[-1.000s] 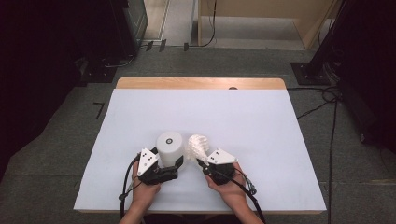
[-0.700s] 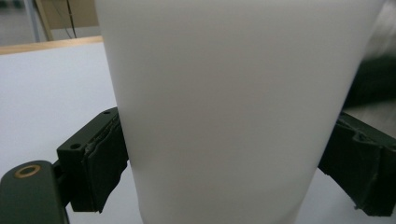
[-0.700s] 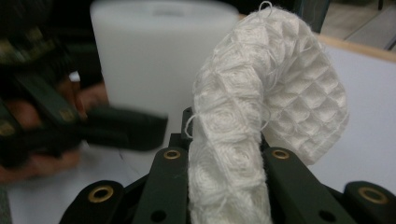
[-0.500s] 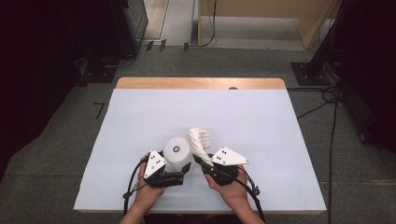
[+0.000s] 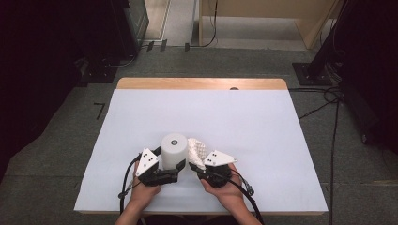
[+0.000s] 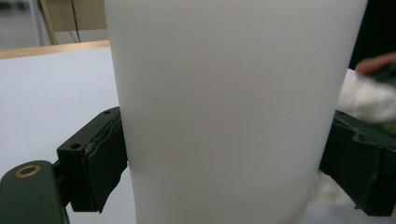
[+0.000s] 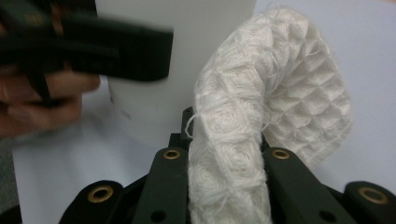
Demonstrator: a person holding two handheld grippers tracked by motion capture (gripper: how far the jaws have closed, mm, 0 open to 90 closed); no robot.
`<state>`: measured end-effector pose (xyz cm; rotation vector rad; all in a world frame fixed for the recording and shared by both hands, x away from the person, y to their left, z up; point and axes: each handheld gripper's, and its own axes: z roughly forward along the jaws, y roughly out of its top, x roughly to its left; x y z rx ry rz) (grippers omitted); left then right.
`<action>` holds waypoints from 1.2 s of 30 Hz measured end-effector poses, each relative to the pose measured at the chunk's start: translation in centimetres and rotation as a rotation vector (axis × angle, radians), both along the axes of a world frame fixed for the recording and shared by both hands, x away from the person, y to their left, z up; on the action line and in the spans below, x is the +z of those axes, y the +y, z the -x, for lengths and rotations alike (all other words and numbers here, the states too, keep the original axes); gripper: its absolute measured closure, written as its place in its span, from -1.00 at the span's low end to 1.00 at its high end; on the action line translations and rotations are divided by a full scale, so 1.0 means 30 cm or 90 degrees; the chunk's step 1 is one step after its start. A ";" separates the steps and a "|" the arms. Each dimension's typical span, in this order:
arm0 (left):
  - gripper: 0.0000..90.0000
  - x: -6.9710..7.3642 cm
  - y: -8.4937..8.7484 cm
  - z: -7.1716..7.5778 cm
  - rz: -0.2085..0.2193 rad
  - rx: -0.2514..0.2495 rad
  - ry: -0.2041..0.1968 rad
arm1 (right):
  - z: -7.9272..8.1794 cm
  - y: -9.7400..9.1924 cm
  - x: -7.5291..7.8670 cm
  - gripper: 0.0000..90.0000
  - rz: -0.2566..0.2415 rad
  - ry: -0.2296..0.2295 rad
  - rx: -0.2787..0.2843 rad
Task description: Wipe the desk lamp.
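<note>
White cylinder [image 5: 173, 150] stands upright near the table's [image 5: 263, 122] front edge, and we have our left tool [image 5: 172, 169] clamped around its sides. Touching its right side is the waffle-weave cloth [image 5: 197, 152], which our right tool [image 5: 201, 168] pinches tight between closed jaws.

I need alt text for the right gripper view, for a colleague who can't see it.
The right gripper is shut on a white waffle-weave cloth that arches up between its black jaws and droops to the right. Behind it a white cylinder stands on the white table, with the left gripper blurred at upper left.
</note>
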<state>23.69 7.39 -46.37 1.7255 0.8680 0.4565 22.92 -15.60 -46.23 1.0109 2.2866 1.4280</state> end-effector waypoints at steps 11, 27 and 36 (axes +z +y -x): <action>-0.81 -0.055 -0.031 -0.011 -0.063 -0.002 -0.003 | -0.005 -0.087 0.067 0.74 -0.041 -0.059 -0.055; -0.99 -0.051 -0.114 0.041 -0.077 0.141 0.009 | -0.040 -0.101 -0.023 0.70 0.052 -0.046 -0.131; -0.81 -0.049 -0.106 0.034 -0.090 0.123 0.005 | -0.046 -0.102 -0.040 0.69 0.038 -0.032 -0.124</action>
